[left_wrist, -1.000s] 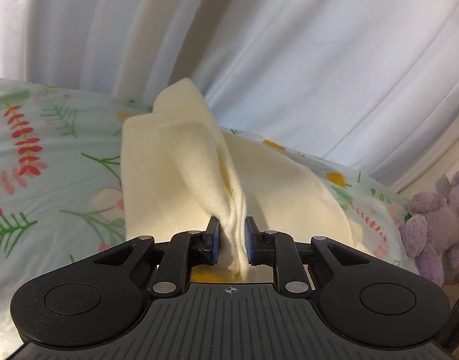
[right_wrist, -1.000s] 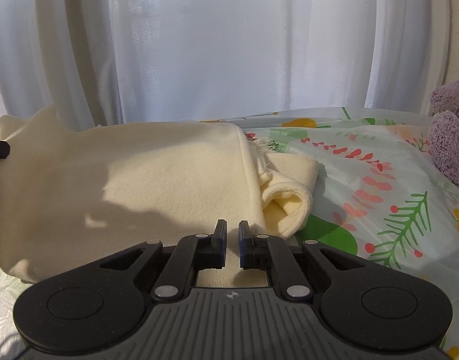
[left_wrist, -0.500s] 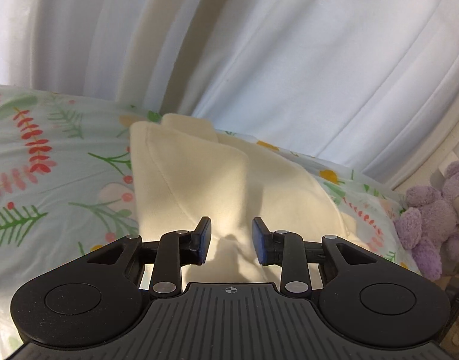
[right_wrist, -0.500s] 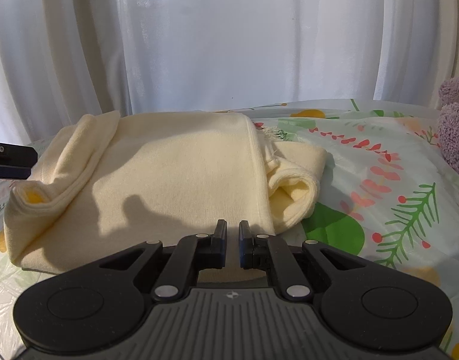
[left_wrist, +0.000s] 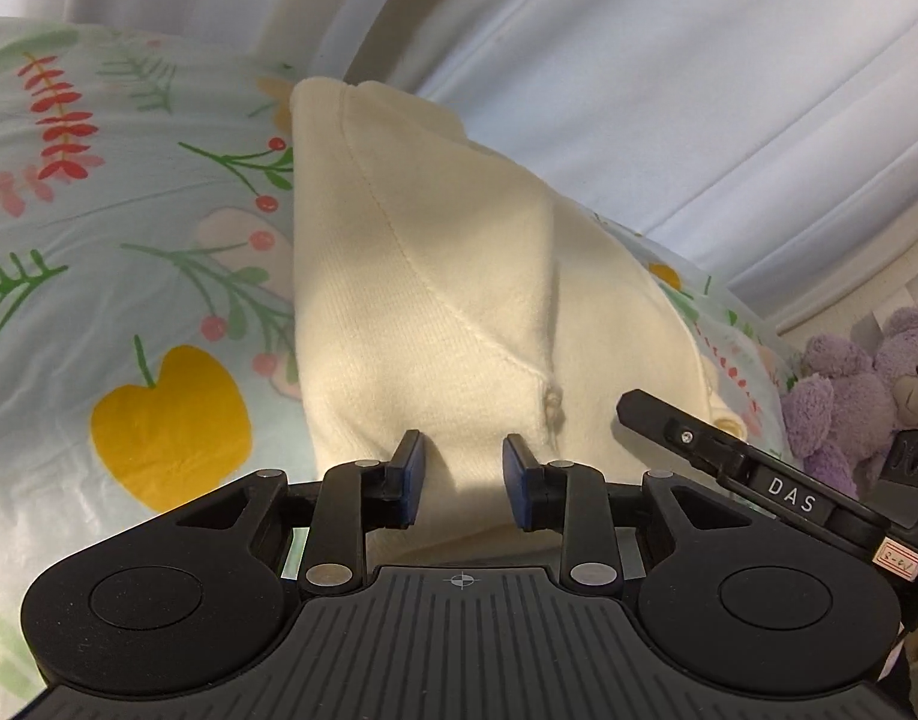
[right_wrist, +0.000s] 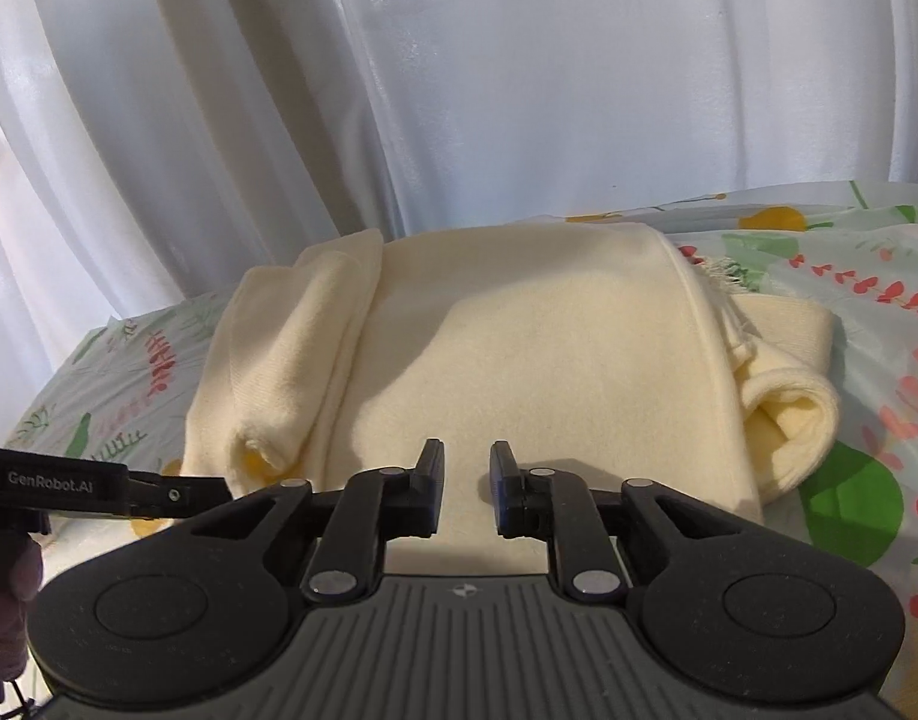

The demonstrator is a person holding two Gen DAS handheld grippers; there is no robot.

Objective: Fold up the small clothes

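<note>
Cream knit garment (right_wrist: 519,360) lies folded on a floral bedsheet (left_wrist: 129,276), filling the centre of both wrist views, with its rolled sleeve (right_wrist: 783,396) bulging at 3 o'clock and another folded sleeve (right_wrist: 291,360) at 9 o'clock. It looks soft, light and floppy, likely to sag and unroll unless taken by a doubled edge or seam (left_wrist: 435,294). The left gripper (left_wrist: 464,477) hovers with jaws parted and nothing between them; the right gripper (right_wrist: 466,483) has just been opening, its jaws also empty above the cloth. White curtains (right_wrist: 459,90) close off 12 o'clock, a purple plush bear (left_wrist: 867,384) sits at 3 o'clock, and the sheet lies bare at 9 o'clock.
</note>
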